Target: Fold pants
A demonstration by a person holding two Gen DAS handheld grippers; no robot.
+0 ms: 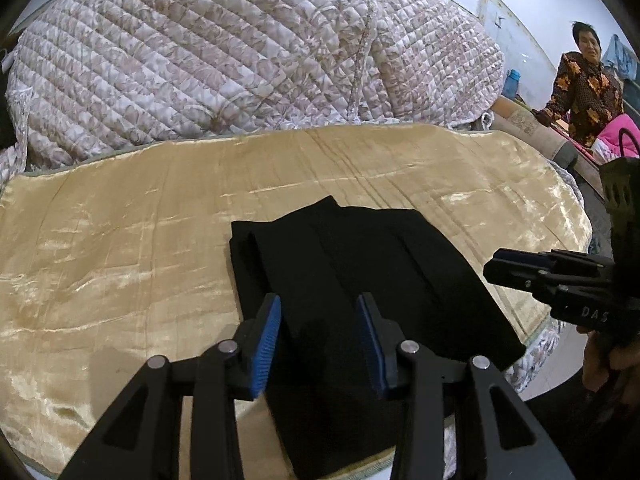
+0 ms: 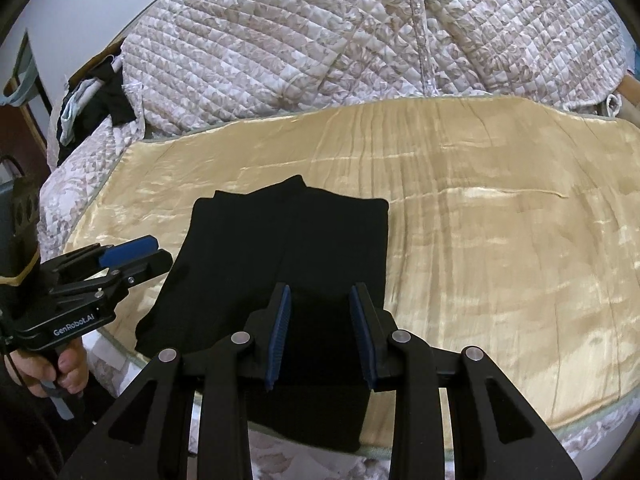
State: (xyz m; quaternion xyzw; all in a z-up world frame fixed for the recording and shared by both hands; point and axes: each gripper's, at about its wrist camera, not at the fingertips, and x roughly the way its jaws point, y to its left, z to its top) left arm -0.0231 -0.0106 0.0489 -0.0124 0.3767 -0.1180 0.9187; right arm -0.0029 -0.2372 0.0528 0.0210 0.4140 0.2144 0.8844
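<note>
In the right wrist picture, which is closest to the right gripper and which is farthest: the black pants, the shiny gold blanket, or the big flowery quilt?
From the right gripper:
1. Black pants, right under and ahead of its fingers.
2. Gold blanket, spread under the pants and reaching beyond them.
3. Flowery quilt, heaped at the back, beyond the blanket's far edge.

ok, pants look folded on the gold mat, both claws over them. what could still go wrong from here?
1. The black pants lie at the near edge of the gold mat, the nearest end apparently overhanging; a nudge could slide them off the slick fabric.
2. The left claw and right claw stand open with nothing pinched; any low pass could snag the top layer and undo the fold.
3. The far edge looks uneven, so another fold may come out crooked.
</note>
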